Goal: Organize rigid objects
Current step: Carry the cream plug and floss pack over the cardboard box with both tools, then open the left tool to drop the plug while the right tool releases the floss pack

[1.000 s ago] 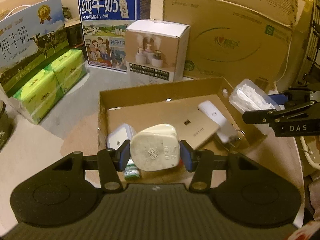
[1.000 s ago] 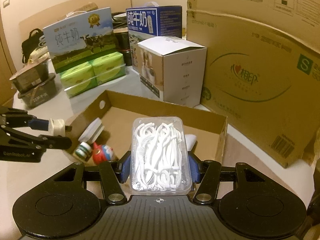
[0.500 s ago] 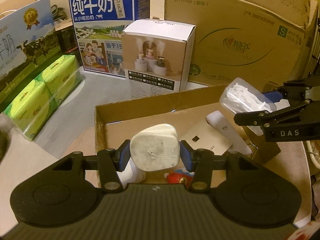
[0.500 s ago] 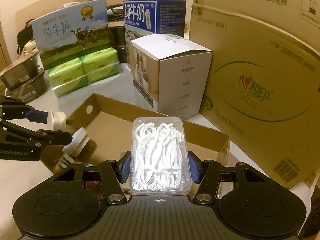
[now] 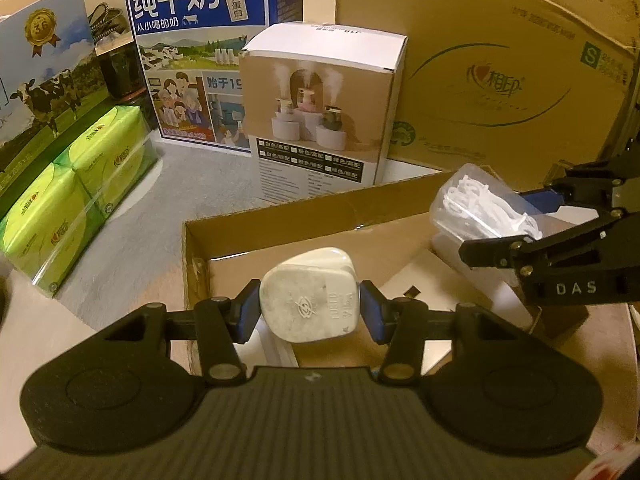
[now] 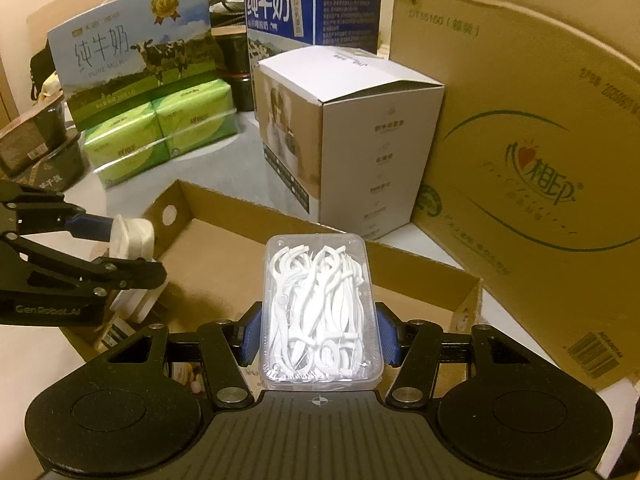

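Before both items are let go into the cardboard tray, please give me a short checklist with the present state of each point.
1. Left gripper jaws shut on the white plug: ok.
2. Right gripper jaws shut on the floss pick box: ok.
3. Plug above the cardboard tray, inside its walls: ok.
4. Floss pick box above the tray: ok.
5. The two grippers apart from each other: ok.
6. Bare tray floor directly under each item: cannot tell, the items hide it.
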Motion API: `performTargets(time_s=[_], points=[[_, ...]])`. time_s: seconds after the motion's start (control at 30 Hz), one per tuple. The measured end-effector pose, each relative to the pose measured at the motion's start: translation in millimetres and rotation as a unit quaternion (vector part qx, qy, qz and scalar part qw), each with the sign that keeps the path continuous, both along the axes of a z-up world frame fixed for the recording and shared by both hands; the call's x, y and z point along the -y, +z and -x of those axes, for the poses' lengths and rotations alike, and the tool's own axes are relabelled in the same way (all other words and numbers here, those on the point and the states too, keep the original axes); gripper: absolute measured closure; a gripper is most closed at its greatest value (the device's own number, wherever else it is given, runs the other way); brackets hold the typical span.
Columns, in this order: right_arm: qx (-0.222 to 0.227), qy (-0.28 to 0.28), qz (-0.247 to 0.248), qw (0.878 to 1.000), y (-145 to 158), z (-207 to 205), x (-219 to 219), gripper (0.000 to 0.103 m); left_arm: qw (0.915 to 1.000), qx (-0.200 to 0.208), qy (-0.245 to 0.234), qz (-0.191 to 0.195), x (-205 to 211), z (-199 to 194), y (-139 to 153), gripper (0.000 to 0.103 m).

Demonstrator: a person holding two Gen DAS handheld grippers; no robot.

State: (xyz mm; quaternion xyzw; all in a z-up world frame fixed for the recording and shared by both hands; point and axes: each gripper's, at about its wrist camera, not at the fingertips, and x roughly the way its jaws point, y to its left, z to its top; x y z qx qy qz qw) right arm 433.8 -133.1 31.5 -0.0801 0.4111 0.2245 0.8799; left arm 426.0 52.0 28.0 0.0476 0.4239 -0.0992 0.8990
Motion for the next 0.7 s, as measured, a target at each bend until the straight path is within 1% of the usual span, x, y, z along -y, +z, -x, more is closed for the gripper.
performTargets(time_s=[0.33,0.7], points=[[-0.010,0.000,0.000,1.000,-10.6,-16.0,-11.0,0.046,0.9999,-0.005,-0.002,-0.009,-0.6,-21.8,-11.2,0.055],[-0.014,-0.001,-0.001,1.000,-17.6,-25.6,-13.7,0.046,1.0000,-0.007,0.006,-0.002,-1.6,-37.6,-21.5,0.054]])
